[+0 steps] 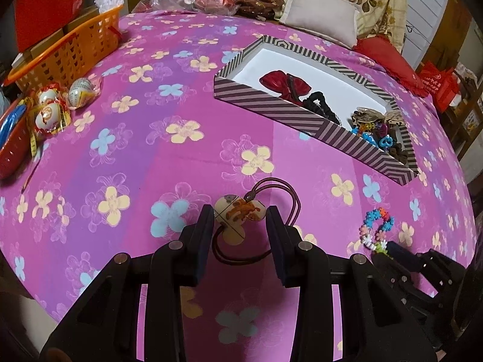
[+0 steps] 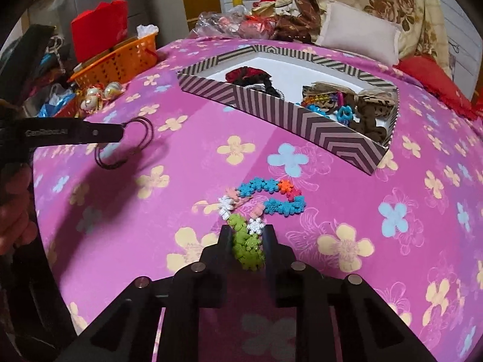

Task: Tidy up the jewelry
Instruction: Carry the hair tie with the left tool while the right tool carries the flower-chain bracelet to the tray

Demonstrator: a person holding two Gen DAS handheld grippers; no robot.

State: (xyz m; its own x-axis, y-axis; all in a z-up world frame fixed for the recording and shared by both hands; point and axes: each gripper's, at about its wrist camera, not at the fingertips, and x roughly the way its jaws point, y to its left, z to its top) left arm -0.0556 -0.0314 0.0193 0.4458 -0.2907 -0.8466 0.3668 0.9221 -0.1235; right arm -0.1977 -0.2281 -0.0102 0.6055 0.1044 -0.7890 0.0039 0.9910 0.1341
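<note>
A cream and orange pendant (image 1: 238, 212) on a dark cord loop (image 1: 289, 196) lies on the pink flowered cloth. My left gripper (image 1: 240, 215) is open, with the pendant between its fingertips. In the right wrist view the left gripper (image 2: 120, 134) is at the cord loop (image 2: 135, 138). A bracelet of coloured flower beads (image 2: 265, 202) lies on the cloth. My right gripper (image 2: 247, 235) stands around its green end, narrowly open. A striped box (image 1: 271, 108) (image 2: 302, 120) holds hair ties and trinkets.
An orange basket (image 1: 69, 48) and wrapped eggs (image 1: 54, 105) sit at the far left. A red bowl (image 1: 12, 147) is at the left edge. Pillows (image 1: 323, 15) and bags lie behind the box.
</note>
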